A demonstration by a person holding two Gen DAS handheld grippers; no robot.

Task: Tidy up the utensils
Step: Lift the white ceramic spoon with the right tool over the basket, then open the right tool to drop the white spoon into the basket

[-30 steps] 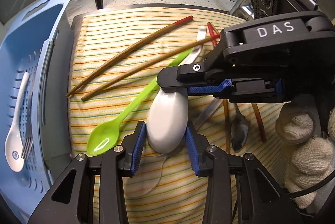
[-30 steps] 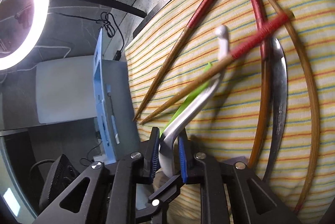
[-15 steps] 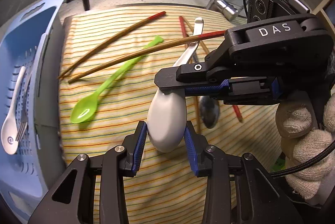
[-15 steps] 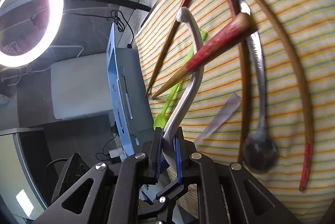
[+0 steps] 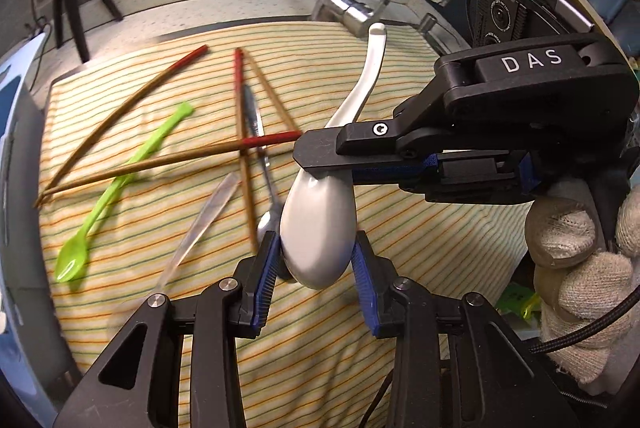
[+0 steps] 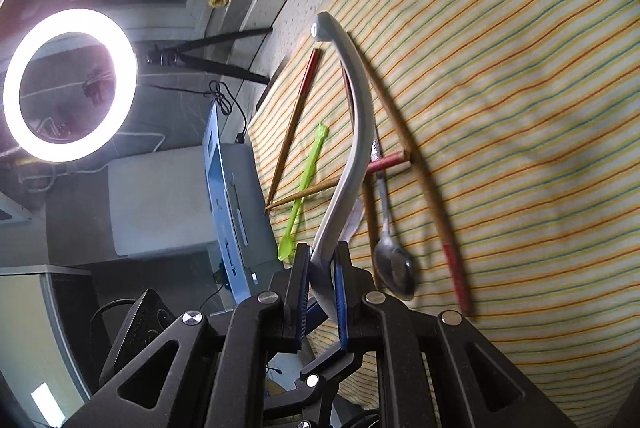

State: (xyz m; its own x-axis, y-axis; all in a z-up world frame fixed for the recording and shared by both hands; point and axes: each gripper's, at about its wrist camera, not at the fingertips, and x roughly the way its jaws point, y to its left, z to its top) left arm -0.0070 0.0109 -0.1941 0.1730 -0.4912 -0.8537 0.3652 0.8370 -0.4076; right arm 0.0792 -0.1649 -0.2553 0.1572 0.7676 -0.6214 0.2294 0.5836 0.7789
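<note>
Above the striped cloth (image 5: 400, 348), both tools pinching the white spoon (image 5: 320, 228), cloth edges well apart.

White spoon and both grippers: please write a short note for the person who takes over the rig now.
Left gripper: jaws shut on the white spoon bowl.
Right gripper: jaws shut on the same spoon, at its neck; spoon is off the striped cloth.
On the cloth: green spoon, metal spoon, clear spoon, four chopsticks.
Done: white spoon lifted.
Left: place it in the blue basket, then sort the rest.
</note>
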